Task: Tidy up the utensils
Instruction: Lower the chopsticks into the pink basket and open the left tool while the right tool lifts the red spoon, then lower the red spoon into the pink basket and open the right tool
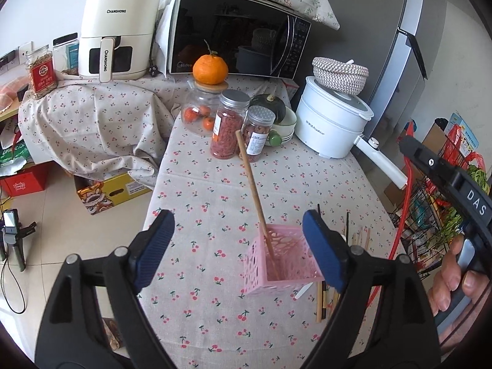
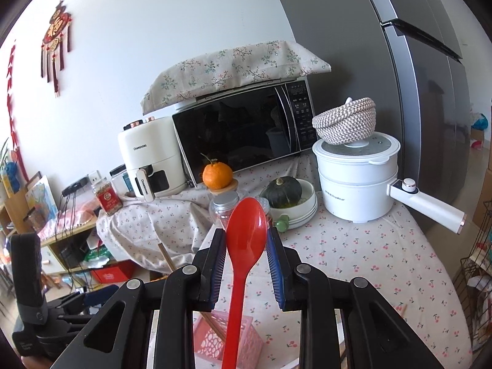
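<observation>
Right wrist view: my right gripper [image 2: 246, 247] clamps the red spoon [image 2: 243, 252] upright, handle down, pink basket [image 2: 227, 336] directly below; left gripper [image 1: 238, 253] open, empty.

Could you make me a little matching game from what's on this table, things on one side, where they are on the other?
Things:
1. red spoon
2. wooden chopstick
3. orange
4. woven basket

Places:
A. on a jar's wooden lid
B. standing in the pink holder
C. on top of the white cooker
D. between the right gripper fingers

Pairs: 1-D, 2-B, 3-A, 4-C
</observation>
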The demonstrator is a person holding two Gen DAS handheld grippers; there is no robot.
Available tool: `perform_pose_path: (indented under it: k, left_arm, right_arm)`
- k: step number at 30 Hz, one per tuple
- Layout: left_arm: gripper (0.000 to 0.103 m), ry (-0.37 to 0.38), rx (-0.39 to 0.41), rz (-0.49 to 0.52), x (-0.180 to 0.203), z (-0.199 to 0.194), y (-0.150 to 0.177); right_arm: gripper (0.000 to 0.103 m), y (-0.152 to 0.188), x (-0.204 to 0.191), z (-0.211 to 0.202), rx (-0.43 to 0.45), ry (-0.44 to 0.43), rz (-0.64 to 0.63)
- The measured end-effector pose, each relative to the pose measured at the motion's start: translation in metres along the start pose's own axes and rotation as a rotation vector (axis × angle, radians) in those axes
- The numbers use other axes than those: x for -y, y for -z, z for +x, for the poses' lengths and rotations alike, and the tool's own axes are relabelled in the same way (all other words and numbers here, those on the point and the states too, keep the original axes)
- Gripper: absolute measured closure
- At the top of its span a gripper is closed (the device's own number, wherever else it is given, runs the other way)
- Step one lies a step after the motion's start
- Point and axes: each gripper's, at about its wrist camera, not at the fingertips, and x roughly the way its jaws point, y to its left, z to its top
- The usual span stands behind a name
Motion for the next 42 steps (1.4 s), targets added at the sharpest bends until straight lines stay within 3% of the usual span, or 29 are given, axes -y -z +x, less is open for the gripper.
perform_pose_path:
  k: [10, 15, 19, 23, 28, 32, 34, 38, 42]
  left_arm:
    - [0.017, -0.063, -0.086, 0.025, -0.021, 0.006, 0.012]
    - [0.017, -0.062, -0.109, 0.009, -0.027, 0.007, 0.013]
    - [0.017, -0.069, -0.114, 0.024, -0.027, 0.007, 0.016]
    - [0.017, -0.083, -0.126, 0.035, -0.028, 0.011, 0.018]
    - [0.017, -0.090, -0.135, 0.041, -0.029, 0.015, 0.019]
    - [0.017, -0.071, -0.140, 0.048, -0.024, 0.013, 0.019]
    - [0.017, -0.052, -0.145, 0.048, -0.021, 0.012, 0.020]
    - [0.017, -0.018, -0.150, 0.061, -0.011, 0.008, 0.022]
    - [0.017, 0.008, -0.163, 0.089, 0.004, 0.006, 0.025]
  right_arm:
    - [0.076, 0.005, -0.030, 0.015, 0.090, -0.019, 0.024]
    - [0.076, 0.010, -0.040, 0.022, 0.196, 0.098, -0.017]
    - [0.076, 0.020, -0.043, 0.037, 0.221, 0.201, -0.043]
    - [0.076, 0.037, -0.043, 0.053, 0.178, 0.247, -0.062]
    - [0.075, 0.046, -0.036, 0.055, 0.094, 0.203, -0.055]
    - [0.055, 0.042, -0.026, 0.045, 0.020, 0.129, -0.026]
    - [0.051, 0.038, -0.020, 0.034, -0.006, 0.105, -0.016]
    - [0.038, 0.026, -0.001, 0.010, -0.047, 0.096, -0.001]
    - [0.033, 0.020, 0.030, -0.007, -0.119, 0.130, 0.053]
